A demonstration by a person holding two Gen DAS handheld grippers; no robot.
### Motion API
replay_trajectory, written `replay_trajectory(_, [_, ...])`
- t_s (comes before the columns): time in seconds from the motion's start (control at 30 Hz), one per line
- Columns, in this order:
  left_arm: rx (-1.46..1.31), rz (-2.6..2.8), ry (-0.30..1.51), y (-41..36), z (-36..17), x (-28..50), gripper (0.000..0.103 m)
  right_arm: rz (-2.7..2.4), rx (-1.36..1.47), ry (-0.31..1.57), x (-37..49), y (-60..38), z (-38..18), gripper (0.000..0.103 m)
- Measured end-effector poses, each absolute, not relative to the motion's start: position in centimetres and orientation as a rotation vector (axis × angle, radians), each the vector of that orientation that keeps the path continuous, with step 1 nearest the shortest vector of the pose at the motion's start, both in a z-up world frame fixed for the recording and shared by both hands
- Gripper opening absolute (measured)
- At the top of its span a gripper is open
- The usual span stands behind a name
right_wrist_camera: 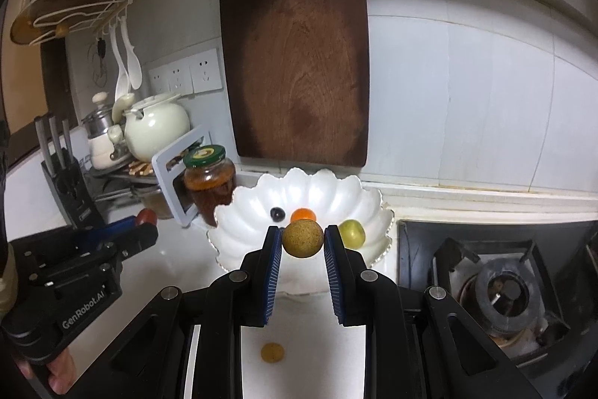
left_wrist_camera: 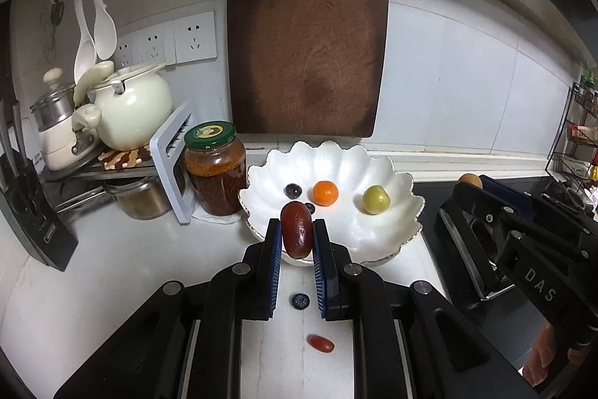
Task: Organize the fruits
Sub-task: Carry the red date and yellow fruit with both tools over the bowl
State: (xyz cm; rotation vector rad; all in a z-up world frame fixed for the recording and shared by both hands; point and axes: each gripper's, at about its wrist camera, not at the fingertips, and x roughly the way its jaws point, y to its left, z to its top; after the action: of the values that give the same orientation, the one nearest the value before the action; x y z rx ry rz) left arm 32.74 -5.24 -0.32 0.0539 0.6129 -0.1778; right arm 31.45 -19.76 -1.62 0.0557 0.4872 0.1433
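Observation:
My left gripper (left_wrist_camera: pixel 296 230) is shut on a dark red date (left_wrist_camera: pixel 296 232), held above the near rim of the white scalloped bowl (left_wrist_camera: pixel 396 230). The bowl holds an orange tangerine (left_wrist_camera: pixel 325 193), a green fruit (left_wrist_camera: pixel 376 199) and two dark berries (left_wrist_camera: pixel 293 190). My right gripper (right_wrist_camera: pixel 302 237) is shut on a round brownish longan (right_wrist_camera: pixel 302 238), also over the bowl's (right_wrist_camera: pixel 243 230) near rim. On the counter lie a blueberry (left_wrist_camera: pixel 299 301), a small red fruit (left_wrist_camera: pixel 320 343) and a yellow-brown fruit (right_wrist_camera: pixel 272 352).
A jar of brown preserve (left_wrist_camera: pixel 215 171) stands left of the bowl, with a white rack (left_wrist_camera: pixel 173 159), pots and a knife block (left_wrist_camera: pixel 30 212) further left. A wooden cutting board (left_wrist_camera: pixel 306 36) leans on the wall. A gas stove (right_wrist_camera: pixel 501 290) lies to the right.

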Motion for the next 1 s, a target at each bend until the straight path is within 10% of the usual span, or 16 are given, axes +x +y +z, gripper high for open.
replay_trajectory(1.0, [0.124, -0.2, 0.757, -5.7, -1.5, 43.3, 0.017, 0.136, 0.046, 0.671, 42.1, -18.9, -3.5, 0.025])
